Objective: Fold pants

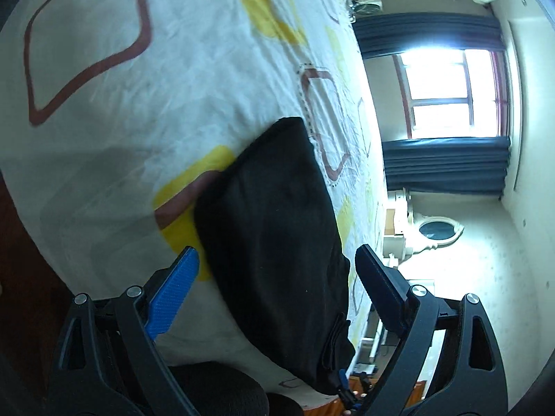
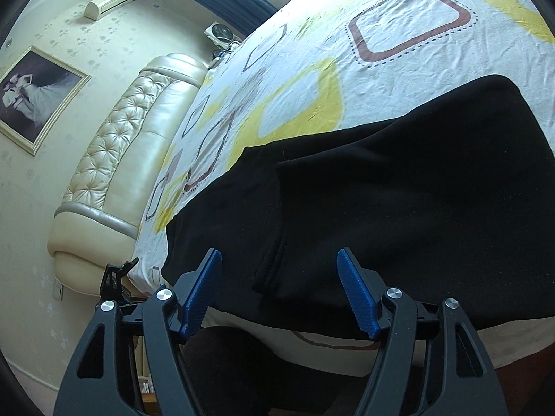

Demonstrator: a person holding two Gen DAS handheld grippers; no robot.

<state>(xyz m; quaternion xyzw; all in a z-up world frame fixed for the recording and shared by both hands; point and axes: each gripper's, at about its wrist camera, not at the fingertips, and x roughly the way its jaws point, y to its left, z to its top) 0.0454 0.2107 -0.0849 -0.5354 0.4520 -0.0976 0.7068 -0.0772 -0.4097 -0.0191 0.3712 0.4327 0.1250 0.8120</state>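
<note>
Black fabric pants [image 2: 399, 187] lie folded on the patterned white bedsheet [image 2: 409, 24] at the near edge. Left gripper [image 1: 277, 263] wide open, empty — right gripper [image 2: 279, 267] open too, straddling the folded edge, likely for another fold.

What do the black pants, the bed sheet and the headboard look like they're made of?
Black pants: soft matte knit, probably cotton or fleece; no shine, limp folds, stitched hem.
Bed sheet: thin woven fabric, likely cotton; fine creases, printed pattern.
Headboard: glossy cream leather or imitation, button-tufted; which one the look leaves open.
</note>
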